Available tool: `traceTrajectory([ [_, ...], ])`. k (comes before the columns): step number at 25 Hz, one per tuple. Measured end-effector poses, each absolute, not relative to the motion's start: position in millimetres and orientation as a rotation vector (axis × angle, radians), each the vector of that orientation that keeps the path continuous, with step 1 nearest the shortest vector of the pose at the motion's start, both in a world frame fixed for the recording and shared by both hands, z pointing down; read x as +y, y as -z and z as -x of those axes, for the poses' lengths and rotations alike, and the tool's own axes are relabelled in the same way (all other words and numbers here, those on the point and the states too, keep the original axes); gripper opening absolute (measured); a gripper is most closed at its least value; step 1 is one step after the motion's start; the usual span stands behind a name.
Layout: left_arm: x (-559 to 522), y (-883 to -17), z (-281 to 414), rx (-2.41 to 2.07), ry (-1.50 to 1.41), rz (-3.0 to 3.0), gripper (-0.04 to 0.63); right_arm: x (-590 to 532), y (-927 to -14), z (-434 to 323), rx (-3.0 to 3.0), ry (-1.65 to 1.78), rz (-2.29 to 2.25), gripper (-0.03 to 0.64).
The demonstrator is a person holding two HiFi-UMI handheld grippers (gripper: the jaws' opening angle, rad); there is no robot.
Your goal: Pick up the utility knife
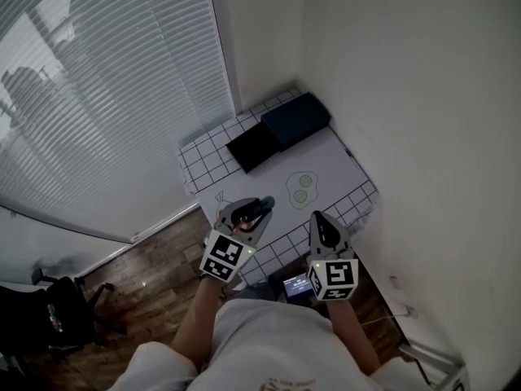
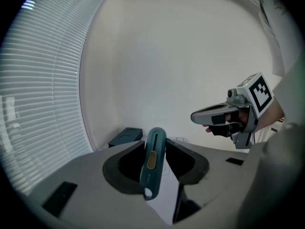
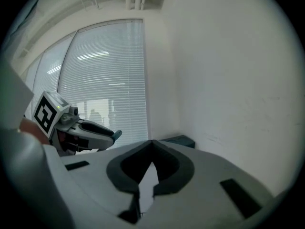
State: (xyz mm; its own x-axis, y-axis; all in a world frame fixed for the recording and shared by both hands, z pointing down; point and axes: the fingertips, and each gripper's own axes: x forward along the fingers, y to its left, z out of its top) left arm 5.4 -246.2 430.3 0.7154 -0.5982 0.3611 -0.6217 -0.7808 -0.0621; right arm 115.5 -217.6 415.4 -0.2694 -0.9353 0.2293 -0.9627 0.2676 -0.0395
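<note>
The utility knife (image 2: 153, 161), teal with a yellow slider, is clamped between the 2 jaws of your left gripper (image 1: 259, 210), held in the air over the near edge of the white gridded table (image 1: 338, 169). Your right gripper (image 1: 319, 220) hangs just beside it, jaws pressed together on nothing. A teal box (image 1: 295, 119) and a black box (image 1: 254, 147) lie at the table's far end.

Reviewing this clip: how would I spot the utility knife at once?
At the small checked table in the room's corner, look at the left gripper. Clamped between its tongs is the utility knife: a slim teal handle with a mustard slider and a hole at its end, unlike the teal box lying flat on the table.
</note>
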Motion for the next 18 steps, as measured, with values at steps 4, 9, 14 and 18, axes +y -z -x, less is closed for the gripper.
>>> traceTrajectory([
  [4, -240.9, -402.2, -1.2, -1.101, -0.512, -2.899, 0.144, -218.5, -402.9, -110.3, -2.404, -0.234, -1.782, 0.006],
  [9, -234.9, -379.7, -0.5, -1.172, -0.432, -2.926, 0.144, -214.3, -398.5, -111.2, -2.394, -0.208, -1.787, 0.006],
  [14, -227.0, -373.9, -3.8, -1.169, -0.419, -2.944, 0.144, -210.2, -392.7, -114.7, -2.392, -0.2, -1.805, 0.006],
  [18, -224.2, -369.2, -3.6, -1.142, -0.371, -2.953, 0.144, -211.0, -388.4, -116.3, -2.392, -0.191, -1.82, 0.006],
])
